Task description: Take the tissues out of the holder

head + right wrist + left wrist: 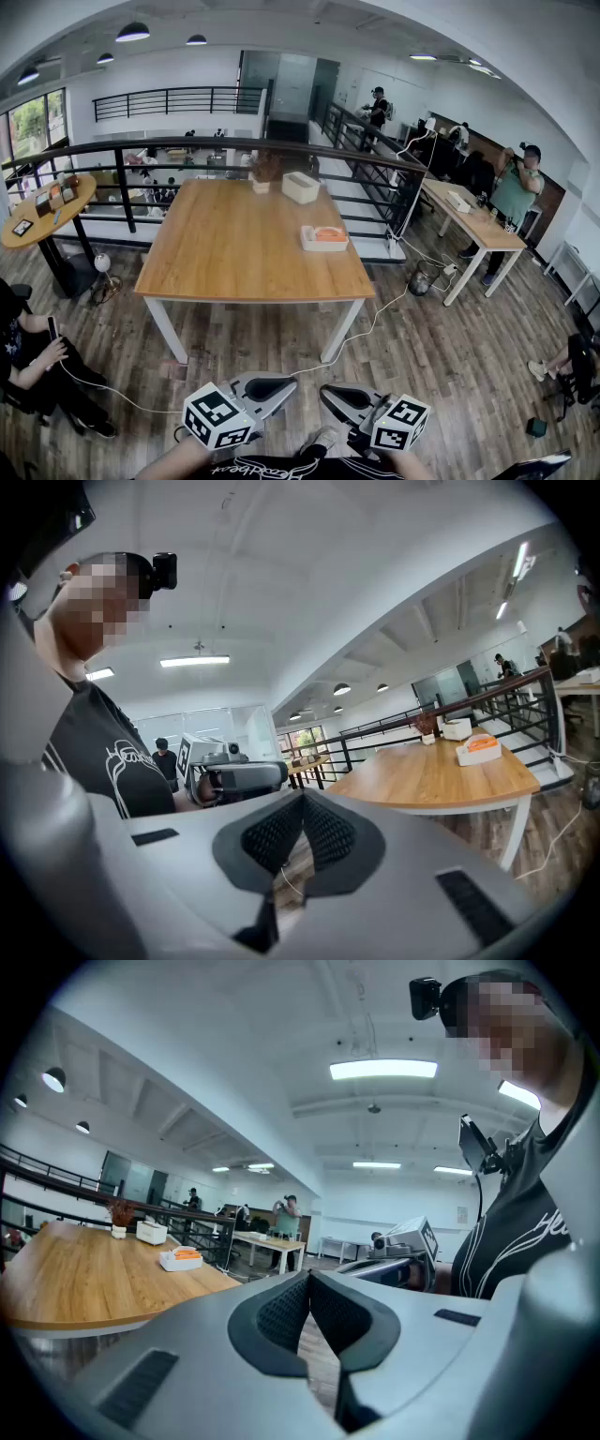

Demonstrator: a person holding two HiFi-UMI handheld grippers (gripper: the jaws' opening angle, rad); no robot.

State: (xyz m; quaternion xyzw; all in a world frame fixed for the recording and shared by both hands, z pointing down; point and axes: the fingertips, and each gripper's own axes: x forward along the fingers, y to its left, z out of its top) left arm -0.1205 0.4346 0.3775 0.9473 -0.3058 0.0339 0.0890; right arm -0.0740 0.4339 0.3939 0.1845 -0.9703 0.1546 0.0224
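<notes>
A white holder (324, 237) with an orange pack in it lies near the right edge of the wooden table (234, 258), far ahead of me. It shows small in the left gripper view (181, 1258) and in the right gripper view (479, 749). My left gripper (291, 385) and right gripper (325, 395) hang close to my body, well short of the table, tips turned toward each other. Both are shut with nothing between the pads, as seen in the left gripper view (308, 1279) and the right gripper view (303, 799).
A white box (301, 187) and a small potted plant (262, 178) stand at the table's far end. A black railing (169, 150) runs behind it. A white cable (375, 319) trails over the floor. A seated person (28, 361) is at left; a second table (469, 217) at right.
</notes>
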